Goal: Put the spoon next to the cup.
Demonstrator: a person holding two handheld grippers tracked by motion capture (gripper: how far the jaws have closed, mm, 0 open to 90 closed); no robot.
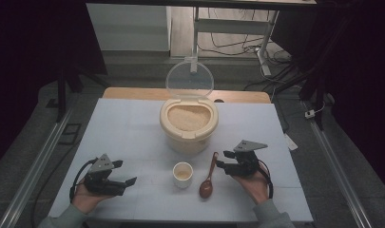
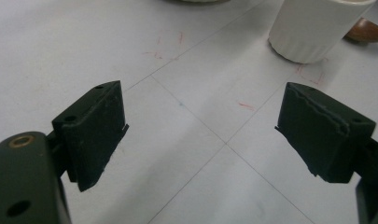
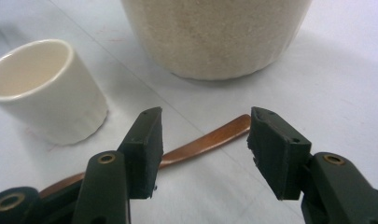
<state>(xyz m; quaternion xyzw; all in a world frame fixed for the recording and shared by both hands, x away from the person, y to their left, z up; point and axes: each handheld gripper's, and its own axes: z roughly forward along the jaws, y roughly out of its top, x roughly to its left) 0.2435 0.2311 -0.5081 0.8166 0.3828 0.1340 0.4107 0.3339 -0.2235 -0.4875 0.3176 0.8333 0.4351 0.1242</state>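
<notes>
Both tools gaped, nothing gripped; spoon lying free at lower centre.
Risk noted: right tool could nudge handle sideways, knocking cup of grain; left tool idle.

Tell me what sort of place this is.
Probably a lab or recording workspace, not a kitchen: a white table set up with a rice container, a cup and a wooden spoon, cables on the floor, dark curtains around.
</notes>
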